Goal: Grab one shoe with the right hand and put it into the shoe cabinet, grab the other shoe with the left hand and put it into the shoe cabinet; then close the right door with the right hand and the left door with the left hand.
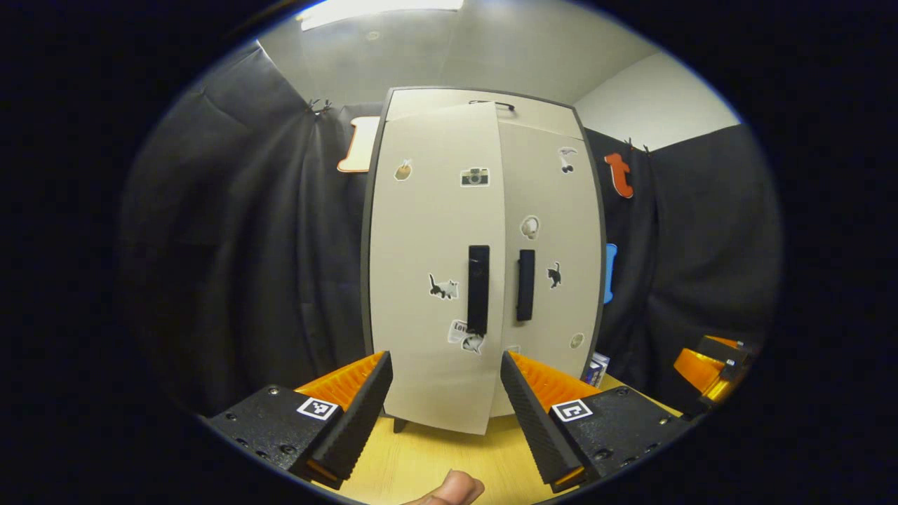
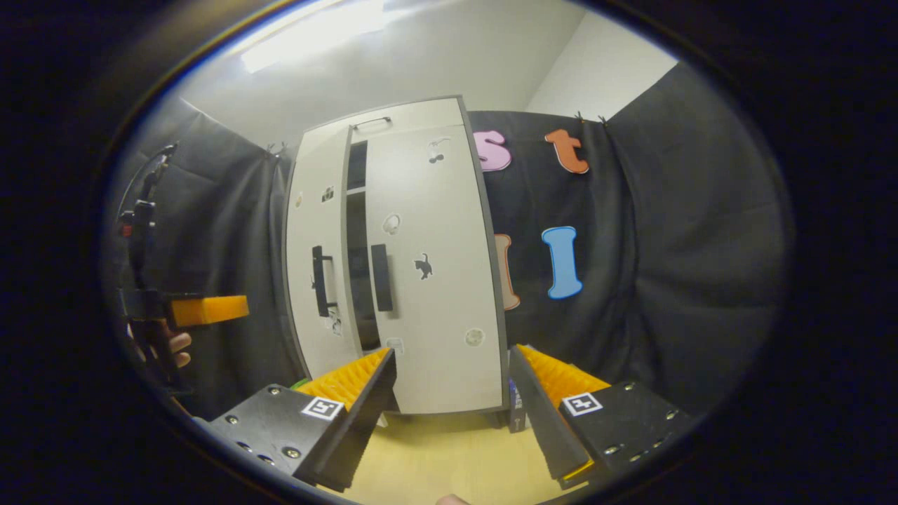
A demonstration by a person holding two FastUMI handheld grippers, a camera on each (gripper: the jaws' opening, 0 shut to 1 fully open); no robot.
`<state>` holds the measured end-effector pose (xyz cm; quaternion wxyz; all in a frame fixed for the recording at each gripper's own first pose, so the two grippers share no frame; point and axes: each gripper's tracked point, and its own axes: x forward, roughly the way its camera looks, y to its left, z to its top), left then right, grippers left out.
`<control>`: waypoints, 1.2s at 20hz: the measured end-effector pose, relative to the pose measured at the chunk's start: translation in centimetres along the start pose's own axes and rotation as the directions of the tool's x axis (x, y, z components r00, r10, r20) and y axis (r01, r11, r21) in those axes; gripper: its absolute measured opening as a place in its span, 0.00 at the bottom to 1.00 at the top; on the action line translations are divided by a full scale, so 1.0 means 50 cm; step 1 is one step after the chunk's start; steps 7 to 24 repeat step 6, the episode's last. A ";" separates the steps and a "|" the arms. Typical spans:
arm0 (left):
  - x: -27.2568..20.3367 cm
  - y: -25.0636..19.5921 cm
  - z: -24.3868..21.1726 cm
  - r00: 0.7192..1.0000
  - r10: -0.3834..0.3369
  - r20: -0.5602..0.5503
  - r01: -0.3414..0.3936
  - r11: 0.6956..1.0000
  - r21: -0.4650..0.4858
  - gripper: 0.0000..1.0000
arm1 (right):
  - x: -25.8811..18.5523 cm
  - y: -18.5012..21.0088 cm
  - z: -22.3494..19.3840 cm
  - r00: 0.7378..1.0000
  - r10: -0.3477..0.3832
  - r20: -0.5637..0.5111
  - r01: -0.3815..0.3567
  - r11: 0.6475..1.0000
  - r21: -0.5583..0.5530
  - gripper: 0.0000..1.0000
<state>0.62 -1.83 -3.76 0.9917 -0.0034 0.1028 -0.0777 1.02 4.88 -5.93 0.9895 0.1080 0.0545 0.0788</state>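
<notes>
Shoe cabinet (image 2: pixel 421 280) interior mostly hidden behind doors.

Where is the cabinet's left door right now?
In the left gripper view, the left door stands slightly ajar straight ahead, its free edge overlapping the right door; the right gripper view shows a dark gap between them.

Pale shoe cabinet (image 1: pixel 484 266), left door (image 1: pixel 435 280) ajar

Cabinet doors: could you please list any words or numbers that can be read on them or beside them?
Bottom sticker on the left door: lettering, too blurred to read.
Box beside the cabinet: print too small to read.
Cat sticker and camera sticker: pictures, no text.
</notes>
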 end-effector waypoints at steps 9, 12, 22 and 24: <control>-0.048 -0.020 -0.086 1.000 0.004 -0.015 -0.004 1.000 0.013 0.95 | -0.021 0.021 0.007 1.000 0.015 0.023 -0.014 0.999 -0.042 0.97; -0.048 -0.020 -0.086 1.000 0.004 -0.015 -0.004 1.000 0.013 0.95 | -0.021 0.021 0.007 1.000 0.015 0.023 -0.014 0.999 -0.042 0.97; -0.048 -0.020 -0.086 1.000 0.004 -0.015 -0.004 1.000 0.013 0.95 | -0.021 0.021 0.007 1.000 0.015 0.023 -0.014 0.999 -0.042 0.97; -0.048 -0.020 -0.086 1.000 0.004 -0.015 -0.004 1.000 0.013 0.95 | -0.021 0.021 0.007 1.000 0.015 0.023 -0.014 0.999 -0.042 0.97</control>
